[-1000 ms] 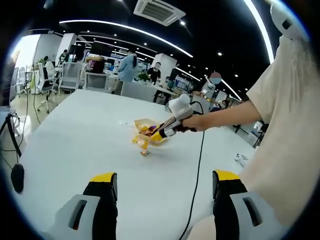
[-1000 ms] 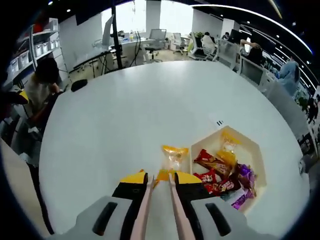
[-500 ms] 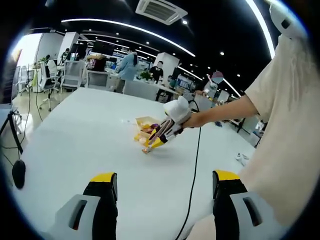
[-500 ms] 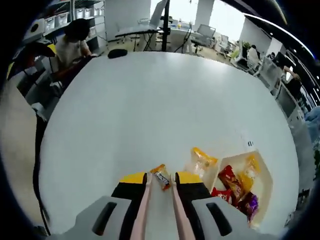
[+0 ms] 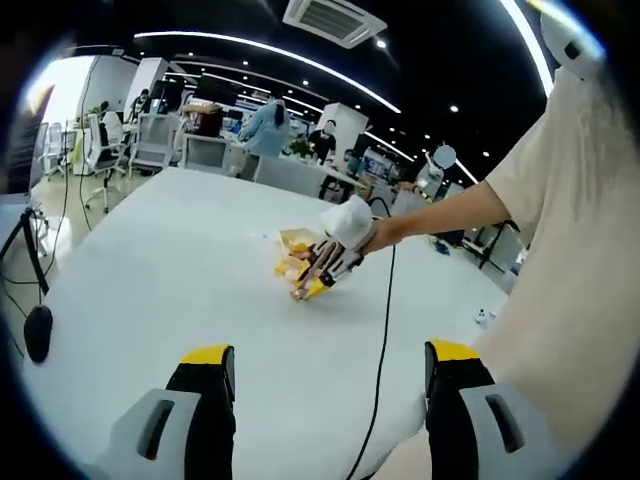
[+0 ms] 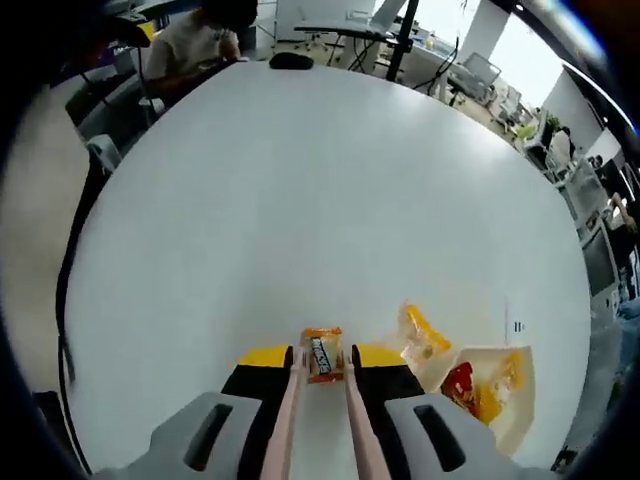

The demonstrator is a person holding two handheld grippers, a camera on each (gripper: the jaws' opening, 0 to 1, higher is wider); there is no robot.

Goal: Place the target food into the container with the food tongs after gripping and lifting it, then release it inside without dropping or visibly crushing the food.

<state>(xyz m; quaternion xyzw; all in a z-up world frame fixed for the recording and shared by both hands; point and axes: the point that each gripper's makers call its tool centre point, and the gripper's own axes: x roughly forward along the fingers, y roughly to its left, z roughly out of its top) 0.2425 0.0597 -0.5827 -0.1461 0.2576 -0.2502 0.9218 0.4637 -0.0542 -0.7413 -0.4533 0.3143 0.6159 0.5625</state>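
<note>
A broad white round counter (image 6: 300, 200) carries everything. In the left gripper view the counter stretches away toward a dim open-plan office with ceiling light strips (image 5: 270, 65), desks and chairs (image 5: 150, 150) far behind.

A person's cream short sleeve (image 5: 570, 230) covers the right of that view, and the bare forearm (image 5: 440, 215) reaches out over the counter with the right gripper (image 5: 318, 275) at its end, tips down close to the snacks. A thin black cable (image 5: 382, 330) trails from it back across the counter.

The left gripper (image 5: 330, 370) stands low over the near counter, its yellow-tipped black jaws spread wide with nothing between them.

In the right gripper view, a white hexagonal paper container (image 6: 500, 395) sits at lower right, holding red and yellow wrapped snacks. Just beside its left rim lies a yellow crinkled snack packet (image 6: 422, 338) on the bare counter, apart from the gripper.

The right gripper (image 6: 322, 362) carries two pale pink tong arms (image 6: 285, 420) along its jaws; these are drawn narrow around a small orange wrapped snack bar (image 6: 321, 354), the target food, held at the tips outside the container and to its left. Whether the bar is clear of the counter I cannot tell.
</note>
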